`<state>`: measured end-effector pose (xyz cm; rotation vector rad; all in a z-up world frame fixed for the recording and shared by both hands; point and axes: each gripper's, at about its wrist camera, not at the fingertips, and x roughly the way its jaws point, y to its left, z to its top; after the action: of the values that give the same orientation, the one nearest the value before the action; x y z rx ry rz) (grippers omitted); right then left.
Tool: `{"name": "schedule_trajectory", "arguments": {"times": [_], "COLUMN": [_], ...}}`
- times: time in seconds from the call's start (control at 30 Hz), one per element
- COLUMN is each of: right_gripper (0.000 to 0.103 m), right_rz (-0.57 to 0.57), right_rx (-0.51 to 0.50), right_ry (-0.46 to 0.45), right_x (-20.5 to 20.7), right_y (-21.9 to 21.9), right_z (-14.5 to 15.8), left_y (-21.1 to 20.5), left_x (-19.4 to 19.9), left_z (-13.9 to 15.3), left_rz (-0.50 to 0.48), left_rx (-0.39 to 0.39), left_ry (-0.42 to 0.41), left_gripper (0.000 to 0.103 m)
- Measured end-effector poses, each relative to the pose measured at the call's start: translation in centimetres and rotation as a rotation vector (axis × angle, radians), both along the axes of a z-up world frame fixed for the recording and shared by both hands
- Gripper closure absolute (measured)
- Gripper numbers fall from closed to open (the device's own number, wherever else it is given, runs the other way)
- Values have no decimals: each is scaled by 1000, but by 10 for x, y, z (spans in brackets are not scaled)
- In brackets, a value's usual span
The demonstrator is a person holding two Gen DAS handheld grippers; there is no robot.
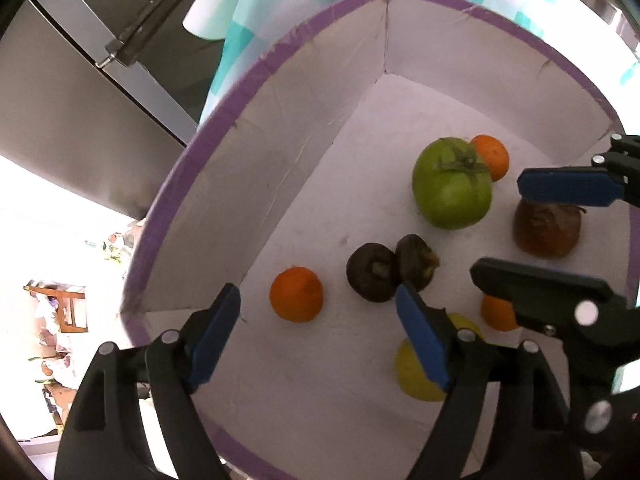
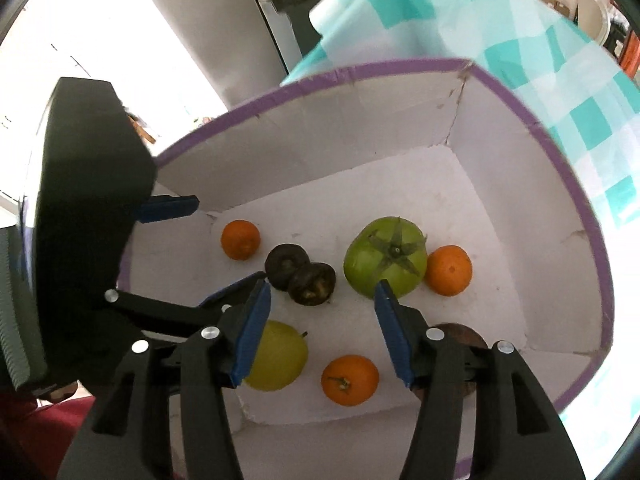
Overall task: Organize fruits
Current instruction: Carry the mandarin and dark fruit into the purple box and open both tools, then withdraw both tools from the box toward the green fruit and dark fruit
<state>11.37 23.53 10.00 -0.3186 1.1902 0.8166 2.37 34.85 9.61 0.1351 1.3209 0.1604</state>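
— Where has the fruit ended up?

— All of it lies on the floor of the white box with the purple-taped rim. A big green tomato sits toward the far right, with an orange touching its right side. Left of the tomato are two dark mangosteens pressed together, and another orange lies by the left wall.

— And nearer?

— A yellow-green pear, a third orange just right of it, and a brown fruit at the right, mostly hidden behind a finger in the right wrist view.

— Are the grippers holding anything?

— No. The left gripper hangs over the near left of the box, jaws spread wide, with nothing between its blue pads. The right gripper has its jaws apart as well, above the pear and the near orange, pressing on neither.

— What's under the box?

— A teal-and-white checked cloth.
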Motion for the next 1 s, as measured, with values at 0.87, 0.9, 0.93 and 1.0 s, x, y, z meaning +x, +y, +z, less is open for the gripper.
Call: {"name": "schedule_trajectory", "arguments": {"times": [0.87, 0.9, 0.93, 1.0], "right_gripper": [35, 35, 35, 35], "right_rz": [-592, -638, -668, -716], "right_rx": [385, 366, 342, 277], "right_ry": [-173, -167, -160, -139], "right_x": [22, 26, 29, 39], "right_y": [-240, -252, -260, -273], "right_z": [49, 41, 32, 7], "left_y": [-129, -134, -138, -147], "left_x": [22, 25, 29, 39], "left_z": [81, 84, 87, 93], "left_rz": [-235, -250, -267, -301], "left_rx": [77, 65, 49, 8], "left_ry": [-258, -273, -288, -312], "left_gripper": [8, 7, 7, 5]}}
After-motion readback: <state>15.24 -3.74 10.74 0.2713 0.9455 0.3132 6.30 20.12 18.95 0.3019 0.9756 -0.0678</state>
